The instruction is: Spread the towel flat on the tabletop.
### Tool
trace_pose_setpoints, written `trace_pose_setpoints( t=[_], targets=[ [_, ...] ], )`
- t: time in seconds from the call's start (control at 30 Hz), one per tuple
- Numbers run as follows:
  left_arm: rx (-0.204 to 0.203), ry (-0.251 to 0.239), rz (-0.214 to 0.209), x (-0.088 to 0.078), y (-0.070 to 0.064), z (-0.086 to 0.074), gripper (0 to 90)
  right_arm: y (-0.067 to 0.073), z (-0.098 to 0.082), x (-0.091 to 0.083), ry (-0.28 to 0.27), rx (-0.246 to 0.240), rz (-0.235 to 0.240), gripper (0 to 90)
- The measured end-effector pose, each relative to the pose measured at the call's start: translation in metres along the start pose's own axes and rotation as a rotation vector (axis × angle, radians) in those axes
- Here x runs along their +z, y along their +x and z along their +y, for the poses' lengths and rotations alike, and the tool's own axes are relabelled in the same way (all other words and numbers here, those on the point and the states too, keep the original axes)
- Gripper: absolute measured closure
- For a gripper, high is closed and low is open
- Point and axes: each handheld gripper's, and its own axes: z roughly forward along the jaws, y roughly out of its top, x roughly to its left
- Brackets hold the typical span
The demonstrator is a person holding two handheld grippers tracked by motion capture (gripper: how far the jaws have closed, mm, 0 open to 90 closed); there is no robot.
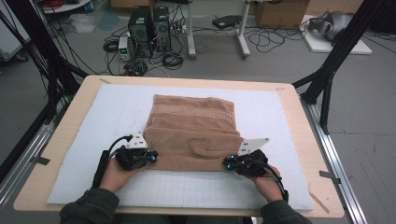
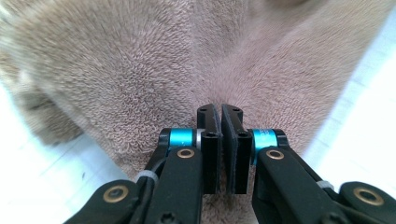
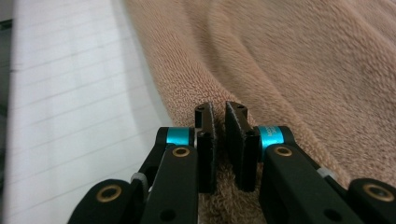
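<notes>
On the left we see the left gripper (image 1: 150,157), held in the person's left hand (image 1: 113,173), at the near left corner of the folded brown towel (image 1: 192,133). In the left gripper view its two black jaws stand nearly together, with only a thin slit between them, and the towel pile lies directly under and behind the jaws. We cannot tell for sure whether a fold of cloth is pinched in the slit.

The towel lies in the middle of the white gridded mat (image 1: 84,140), which covers the wooden table (image 1: 63,128). It is folded into several layers, and a woven key-pattern band (image 1: 194,110) runs across its far part.

On the right, the right gripper (image 1: 228,163) is in the person's right hand (image 1: 267,182) at the near right corner of the towel. In the right gripper view its jaws are a little apart, and towel pile shows in the narrow gap and under them. The mat lies at the left of that view.
</notes>
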Motion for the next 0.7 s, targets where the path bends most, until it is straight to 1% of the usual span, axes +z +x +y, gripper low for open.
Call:
trace_pose_setpoints(
  t=[0.07, 0.13, 0.17, 0.23, 0.3, 0.33, 0.37, 0.4, 0.43, 0.47, 0.5, 0.53, 0.57, 0.6, 0.63, 0.7],
  targets=[
    [0.012, -0.015, -0.008, -0.013, -0.009, 0.001, 86.2, 0.009, 0.002, -0.005, -0.004, -0.017, 0.005, 82.7],
    [0.054, -0.015, -0.003, -0.026, -0.021, 0.002, 86.2, 0.019, 0.003, -0.01, -0.01, -0.036, 0.008, 82.9],
    [0.059, -0.019, -0.003, -0.032, -0.026, 0.003, 86.2, 0.024, 0.004, -0.013, -0.015, -0.047, 0.014, 83.2],
    [0.062, -0.037, -0.02, -0.046, -0.036, 0.004, 86.2, 0.036, 0.006, -0.021, -0.023, -0.06, 0.034, 83.6],
    [0.067, -0.058, -0.052, -0.061, -0.045, 0.006, 86.3, 0.05, 0.009, -0.031, -0.034, -0.085, 0.035, 83.7],
    [0.067, -0.07, -0.064, -0.069, -0.049, 0.007, 86.2, 0.057, 0.011, -0.038, -0.057, -0.098, 0.055, 83.7],
    [0.072, -0.081, -0.079, -0.076, -0.053, 0.008, 86.2, 0.064, 0.012, -0.044, -0.102, -0.101, 0.079, 83.3],
    [0.08, -0.086, -0.092, -0.081, -0.055, 0.009, 85.9, 0.07, 0.015, -0.051, -0.137, -0.099, 0.086, 80.4],
    [0.082, -0.083, -0.11, -0.083, -0.056, 0.009, 84.0, 0.073, 0.016, -0.057, -0.162, -0.11, 0.084, 73.2],
    [0.088, -0.081, -0.096, -0.083, -0.055, 0.009, 77.5, 0.073, 0.018, -0.06, -0.178, -0.103, 0.087, 70.7],
    [0.092, -0.07, -0.083, -0.08, -0.052, 0.007, 73.1, 0.071, 0.018, -0.061, -0.18, -0.101, 0.082, 68.9],
    [0.079, -0.065, -0.09, -0.075, -0.048, 0.005, 70.8, 0.068, 0.018, -0.06, -0.166, -0.1, 0.06, 67.3],
    [0.064, -0.063, -0.084, -0.069, -0.044, 0.002, 68.3, 0.062, 0.017, -0.056, -0.149, -0.087, 0.041, 65.9],
    [0.059, -0.055, -0.072, -0.062, -0.039, -0.001, 67.2, 0.055, 0.015, -0.051, -0.129, -0.078, 0.037, 64.5],
    [0.044, -0.054, -0.07, -0.055, -0.035, -0.004, 65.8, 0.05, 0.013, -0.044, -0.107, -0.068, 0.032, 62.9],
    [0.025, -0.047, -0.054, -0.039, -0.027, -0.01, 63.5, 0.039, 0.008, -0.03, -0.062, -0.053, 0.013, 61.9]
  ],
)
